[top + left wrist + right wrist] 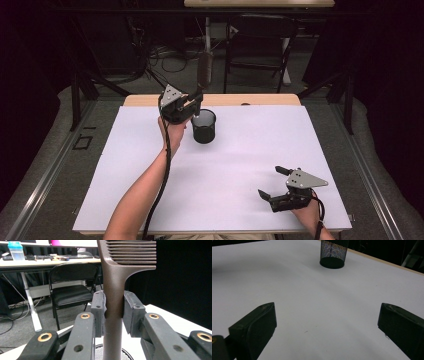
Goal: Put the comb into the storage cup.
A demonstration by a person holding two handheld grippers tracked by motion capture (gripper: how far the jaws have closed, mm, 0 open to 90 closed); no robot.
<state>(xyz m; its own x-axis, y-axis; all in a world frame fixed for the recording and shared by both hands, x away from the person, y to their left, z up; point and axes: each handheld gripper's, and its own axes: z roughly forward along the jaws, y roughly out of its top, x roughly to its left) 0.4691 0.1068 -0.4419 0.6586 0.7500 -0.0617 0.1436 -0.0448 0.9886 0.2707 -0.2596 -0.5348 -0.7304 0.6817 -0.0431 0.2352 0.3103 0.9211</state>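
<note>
The left gripper [192, 102] is held up over the far side of the table [250, 165], with its pads clamped on the handle of a brown comb [113, 290]. In the left gripper view the two pads press against the handle from either side, the comb standing upright between them, its teeth spreading off to one side at the top and the lower end of the handle reaching down toward the black mesh cup [204, 126]. From above, the comb rises past the table's far edge, and the cup stands upright on the white table top just beside the left hand [172, 131], right under the gripper. Whether the handle's tip is already inside the cup's rim I cannot tell. The right gripper [274, 182] rests low over the near right part of the table, well apart from the cup, its jaws spread wide with nothing but bare white surface between them; in the right gripper view the cup stands far off ahead. Beyond the table a black folding chair [71, 290] stands on the floor in front of a desk [45, 262].
</note>
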